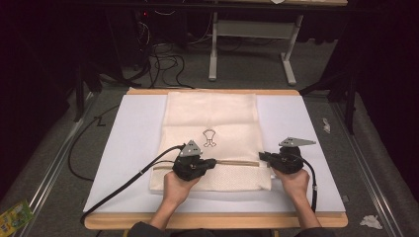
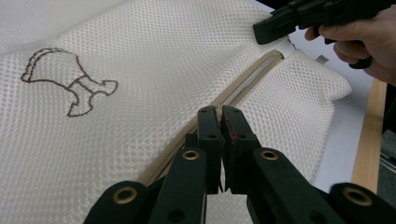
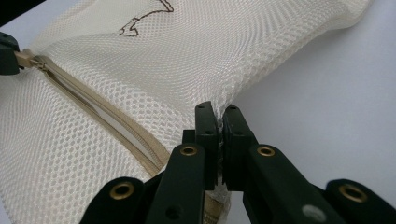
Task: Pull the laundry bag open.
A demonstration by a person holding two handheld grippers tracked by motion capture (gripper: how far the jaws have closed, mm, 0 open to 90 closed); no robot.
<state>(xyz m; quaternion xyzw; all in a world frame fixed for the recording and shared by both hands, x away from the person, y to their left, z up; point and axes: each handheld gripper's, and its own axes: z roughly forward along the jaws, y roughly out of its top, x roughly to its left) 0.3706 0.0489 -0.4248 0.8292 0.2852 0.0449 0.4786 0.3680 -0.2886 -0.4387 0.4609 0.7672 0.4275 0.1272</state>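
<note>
White sheet (image 1: 133,143) covers a wooden tabletop (image 1: 212,220), wood edge showing at front and back. Grey carpet floor (image 1: 59,148) around it, with a green-yellow packet (image 1: 15,216) at front left and crumpled white scraps (image 1: 370,221) at front right. Behind the table, a white metal frame (image 1: 252,44) stands beside tangled black cables (image 1: 168,61).

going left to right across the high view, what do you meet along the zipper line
left claw's cable → left claw → zipper → right claw → bare white sheet
</note>
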